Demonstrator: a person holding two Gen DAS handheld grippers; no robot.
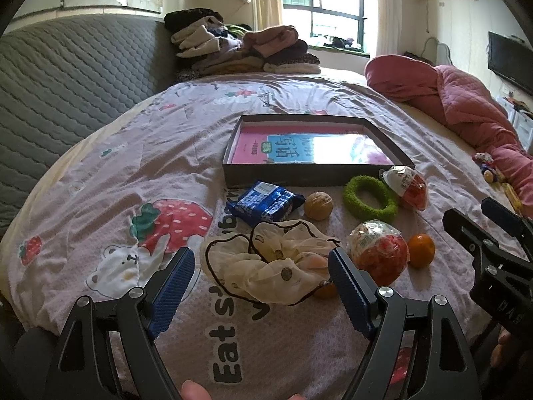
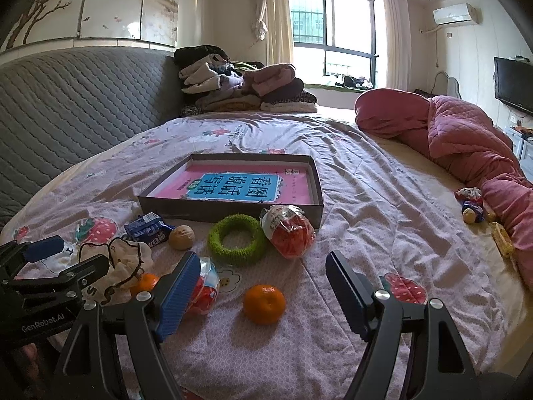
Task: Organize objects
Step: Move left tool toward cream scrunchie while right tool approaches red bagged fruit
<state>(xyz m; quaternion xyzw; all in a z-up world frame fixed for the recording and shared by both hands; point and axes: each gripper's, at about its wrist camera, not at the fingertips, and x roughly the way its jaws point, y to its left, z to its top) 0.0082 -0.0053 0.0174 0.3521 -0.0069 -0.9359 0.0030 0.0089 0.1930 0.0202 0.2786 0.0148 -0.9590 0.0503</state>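
A shallow dark box (image 1: 233, 176) (image 2: 173, 205) with a pink and blue book inside lies on the bed. In front of it lie a blue snack packet (image 1: 266, 204) (image 2: 146, 228), a walnut (image 1: 318, 205) (image 2: 181, 237), a green ring (image 1: 370, 197) (image 2: 237, 240), two red wrapped snacks (image 1: 378, 255) (image 2: 289, 231), an orange (image 1: 421, 250) (image 2: 264, 303) and a cream scrunchie (image 1: 276, 261) (image 2: 123, 263). A second orange (image 2: 145, 283) peeks from under the scrunchie. My left gripper (image 1: 263, 283) is open, straddling the scrunchie. My right gripper (image 2: 263, 295) is open around the orange.
A quilted grey headboard (image 1: 66, 76) runs along the left. Folded clothes (image 1: 240, 48) are piled at the far end. A pink quilt (image 2: 466, 140) lies bunched on the right, with small toys (image 2: 471, 205) beside it. A TV (image 2: 513, 83) hangs on the right wall.
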